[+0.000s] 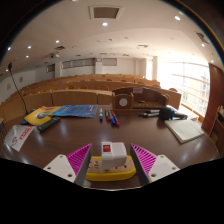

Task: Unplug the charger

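A white charger (112, 154) with a red switch on top sits plugged into a yellow socket block (110, 172) on the dark brown table (150, 135). My gripper (111, 163) is open. The charger stands between the two fingers, with the pink pads (79, 158) a small gap away on either side. The lower front of the socket block is hidden at the bottom of the view.
Beyond the fingers lie pens (110, 118), a blue sheet (75, 111), a yellow object (40, 116), a white card (20, 138) and a white notebook (185, 129). A small clock (123, 101) stands further back. Rows of wooden desks and bright windows fill the room.
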Demonstrator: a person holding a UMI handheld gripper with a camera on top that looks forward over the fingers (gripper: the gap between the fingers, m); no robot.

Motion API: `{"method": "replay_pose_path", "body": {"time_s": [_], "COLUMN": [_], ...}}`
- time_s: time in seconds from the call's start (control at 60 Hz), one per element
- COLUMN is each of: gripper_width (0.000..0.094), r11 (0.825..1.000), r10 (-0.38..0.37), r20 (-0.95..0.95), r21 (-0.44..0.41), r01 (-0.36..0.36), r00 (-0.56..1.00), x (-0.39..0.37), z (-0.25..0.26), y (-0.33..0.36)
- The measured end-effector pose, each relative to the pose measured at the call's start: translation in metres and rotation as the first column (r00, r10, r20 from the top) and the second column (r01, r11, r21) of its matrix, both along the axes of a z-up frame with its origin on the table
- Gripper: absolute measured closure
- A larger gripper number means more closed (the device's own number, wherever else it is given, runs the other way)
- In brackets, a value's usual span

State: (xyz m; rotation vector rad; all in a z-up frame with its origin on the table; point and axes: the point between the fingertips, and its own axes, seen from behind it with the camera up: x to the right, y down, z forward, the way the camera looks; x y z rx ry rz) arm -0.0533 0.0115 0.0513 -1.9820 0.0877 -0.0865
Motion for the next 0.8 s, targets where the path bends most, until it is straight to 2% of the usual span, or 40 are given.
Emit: {"method": "replay_pose_path", "body": {"time_s": [0.083, 0.15, 0.267, 0.417, 0.533, 0.65, 0.667, 0.683, 0.717, 0.733, 0.75, 0.767, 0.8], "gripper_width": [0.0321, 0.0513, 0.0566, 0.0661, 0.0672, 0.0672, 0.0677, 0.0677, 0.0678, 0.0680, 0.0681, 0.0682, 0.0683], "r11": [1.000, 1.000, 1.000, 1.000, 1.000, 0.999, 0.999, 0.998, 0.972, 0.960, 0.934, 0.912, 0.889], "r10": [0.004, 0.004, 0.008, -0.005, -0.007, 0.020, 0.022, 0.013, -0.005, -0.004, -0.015, -0.017, 0.010], "r20": [-0.011, -0.020, -0.023, 0.000, 0.037, -0.011, -0.002, 0.007, 0.102, 0.138, 0.172, 0.172, 0.135], "r21": [-0.012, 0.004, 0.018, -0.002, -0.026, -0.043, -0.027, 0.066, 0.236, 0.278, 0.355, 0.406, 0.452], "r01": [-0.004, -0.004, -0.007, 0.005, 0.008, -0.021, -0.022, -0.013, -0.019, -0.035, -0.047, -0.056, -0.071], "r00": [1.000, 1.000, 1.000, 1.000, 0.999, 1.000, 1.000, 1.000, 0.995, 0.990, 0.985, 0.985, 0.991], "x": [0.001, 0.005, 0.005, 0.005, 0.003, 0.002, 0.003, 0.007, 0.014, 0.016, 0.013, 0.011, 0.006], "z": [-0.009, -0.010, -0.008, -0.008, -0.005, -0.005, 0.007, 0.031, 0.100, 0.135, 0.175, 0.208, 0.252], "y": [0.009, 0.016, 0.017, 0.016, 0.016, 0.012, 0.013, 0.015, 0.014, 0.030, 0.020, 0.017, 0.020]}}
